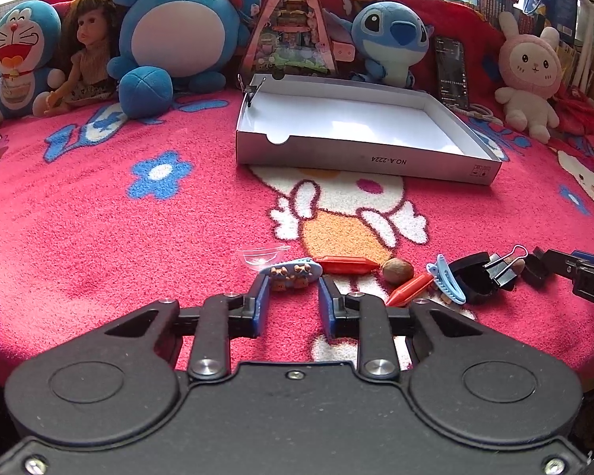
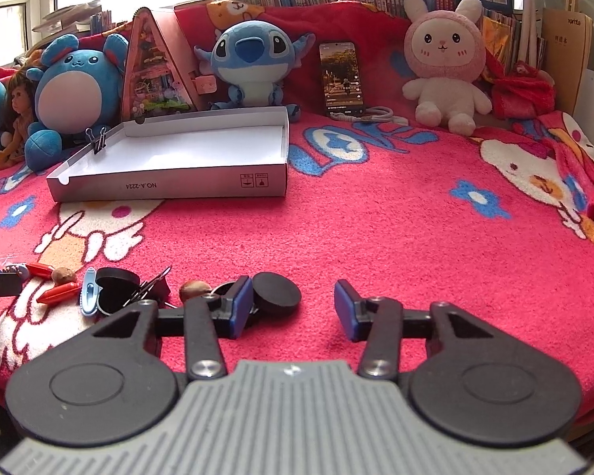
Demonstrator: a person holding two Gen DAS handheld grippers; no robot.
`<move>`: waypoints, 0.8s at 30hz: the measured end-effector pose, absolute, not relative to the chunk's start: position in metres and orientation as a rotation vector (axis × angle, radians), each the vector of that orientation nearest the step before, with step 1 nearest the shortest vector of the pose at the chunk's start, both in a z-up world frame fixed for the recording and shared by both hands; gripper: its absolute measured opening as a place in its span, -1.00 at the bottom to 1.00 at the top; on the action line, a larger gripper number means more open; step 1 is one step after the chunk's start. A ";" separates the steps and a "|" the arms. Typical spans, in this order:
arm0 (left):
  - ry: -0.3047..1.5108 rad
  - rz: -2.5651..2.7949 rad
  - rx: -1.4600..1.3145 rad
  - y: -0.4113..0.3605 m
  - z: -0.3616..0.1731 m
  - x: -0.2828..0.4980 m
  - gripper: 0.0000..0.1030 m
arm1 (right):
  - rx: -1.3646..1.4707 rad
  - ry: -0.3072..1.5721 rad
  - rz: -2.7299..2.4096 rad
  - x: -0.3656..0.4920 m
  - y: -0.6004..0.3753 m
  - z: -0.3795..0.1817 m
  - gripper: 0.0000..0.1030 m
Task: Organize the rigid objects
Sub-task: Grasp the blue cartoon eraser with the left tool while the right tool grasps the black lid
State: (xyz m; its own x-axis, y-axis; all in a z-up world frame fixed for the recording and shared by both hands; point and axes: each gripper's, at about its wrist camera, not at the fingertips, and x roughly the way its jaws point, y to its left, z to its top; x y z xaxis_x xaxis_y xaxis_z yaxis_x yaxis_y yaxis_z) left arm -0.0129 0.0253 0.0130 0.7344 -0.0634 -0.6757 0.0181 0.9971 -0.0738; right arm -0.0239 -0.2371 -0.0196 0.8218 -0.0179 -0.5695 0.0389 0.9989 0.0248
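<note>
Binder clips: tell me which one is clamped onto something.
The small black binder clip clamped upright on the left wall of the white cardboard box. The other black binder clip lies loose on the pink blanket among the clutter.

The blanket [image 2: 376,217] is hot pink, patterned with blue-and-white flowers and white cartoon cats. At 11 o'clock from the right gripper, the box [image 2: 170,190] is grey outside, white inside. Toward 9 o'clock lie two red-orange capsules [image 1: 346,264], a pale blue hair clip [image 1: 447,279] and a brown nut [image 1: 398,270]. A black disc [image 2: 277,292] sits beside the blue pads [image 2: 241,308]
</note>
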 end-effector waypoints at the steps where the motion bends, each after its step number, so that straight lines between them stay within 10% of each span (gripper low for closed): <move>1: 0.742 -0.042 -0.060 0.025 0.013 -0.012 -0.50 | 0.030 0.606 -0.040 -0.023 -0.238 -0.020 -0.01; 12: 0.707 -0.035 0.022 0.014 0.007 -0.005 -0.25 | 0.010 0.612 -0.064 -0.013 -0.240 -0.027 0.00; 24: 0.694 -0.033 -0.004 0.017 0.003 0.002 -0.40 | 0.032 0.590 -0.068 -0.008 -0.245 -0.033 0.08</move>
